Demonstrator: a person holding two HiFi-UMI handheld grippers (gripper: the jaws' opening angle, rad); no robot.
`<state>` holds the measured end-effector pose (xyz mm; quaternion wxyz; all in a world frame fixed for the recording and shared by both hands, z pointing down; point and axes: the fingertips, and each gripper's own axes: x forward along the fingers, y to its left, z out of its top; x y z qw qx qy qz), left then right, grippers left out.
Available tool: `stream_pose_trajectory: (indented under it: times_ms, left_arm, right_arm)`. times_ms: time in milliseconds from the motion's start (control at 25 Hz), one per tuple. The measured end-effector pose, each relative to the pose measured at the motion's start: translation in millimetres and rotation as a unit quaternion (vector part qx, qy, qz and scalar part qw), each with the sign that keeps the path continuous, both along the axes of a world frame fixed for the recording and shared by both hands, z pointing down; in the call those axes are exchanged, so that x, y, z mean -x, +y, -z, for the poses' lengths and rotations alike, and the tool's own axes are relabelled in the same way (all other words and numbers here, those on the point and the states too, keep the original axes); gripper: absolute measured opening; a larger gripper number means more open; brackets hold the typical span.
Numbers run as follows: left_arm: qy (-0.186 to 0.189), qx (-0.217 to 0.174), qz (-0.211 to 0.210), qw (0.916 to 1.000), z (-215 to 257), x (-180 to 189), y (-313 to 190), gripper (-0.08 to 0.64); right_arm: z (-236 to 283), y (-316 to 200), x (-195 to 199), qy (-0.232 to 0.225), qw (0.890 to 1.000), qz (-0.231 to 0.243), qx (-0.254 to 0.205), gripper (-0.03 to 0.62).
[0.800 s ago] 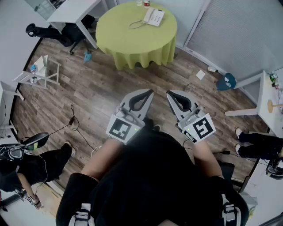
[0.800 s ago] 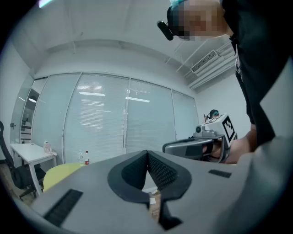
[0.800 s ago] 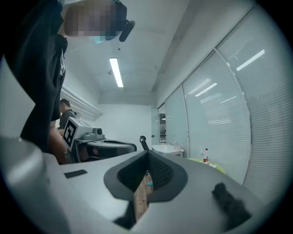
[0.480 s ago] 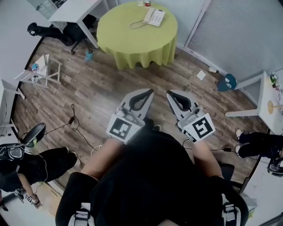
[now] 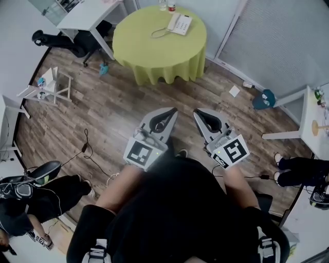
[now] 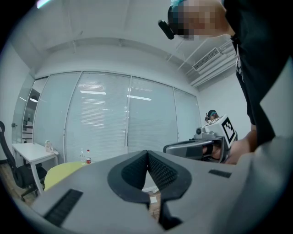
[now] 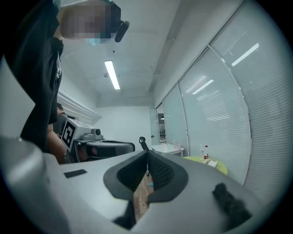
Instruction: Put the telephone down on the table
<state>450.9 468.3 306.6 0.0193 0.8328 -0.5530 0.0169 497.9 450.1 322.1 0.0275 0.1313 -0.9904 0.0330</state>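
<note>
One white telephone (image 5: 179,23) on one round green table (image 5: 154,51), well apart from two grippers. Grey left gripper (image 5: 173,110) and right gripper (image 5: 197,111) closed tight, holding nothing

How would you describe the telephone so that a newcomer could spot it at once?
Find the round table draped in yellow-green cloth. Near its far edge lies the white telephone, flat and boxy with a trailing cord, unlike the small upright bottles beside it.
</note>
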Motion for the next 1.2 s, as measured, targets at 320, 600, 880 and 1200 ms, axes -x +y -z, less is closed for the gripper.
stream_pose_trajectory:
  times_ms: [320, 600, 880, 1200]
  left_arm:
    - [0.008, 0.003, -0.013, 0.9999, -3.1, 19.9, -39.2, 0.012]
    - [0.011, 0.010, -0.028, 0.9995, -6.0, 43.8, -84.5, 0.014]
    - [0.015, 0.020, -0.044, 0.9987, -9.1, 65.6, -124.2, 0.014]
    - [0.025, 0.015, -0.069, 0.9972, -6.9, 100.5, -150.5, 0.014]
  right_arm:
    - [-4.6, -37.6, 17.5, 0.020, 1.000, -0.008, -0.002, 0.020]
    - [-4.2, -80.2, 42.6, 0.032, 0.999, -0.027, -0.007, 0.020]
    - [-6.2, -118.5, 69.9, 0.037, 0.999, -0.039, 0.001, 0.020]
    - [-5.4, -144.8, 108.7, 0.049, 0.998, -0.049, -0.001, 0.020]
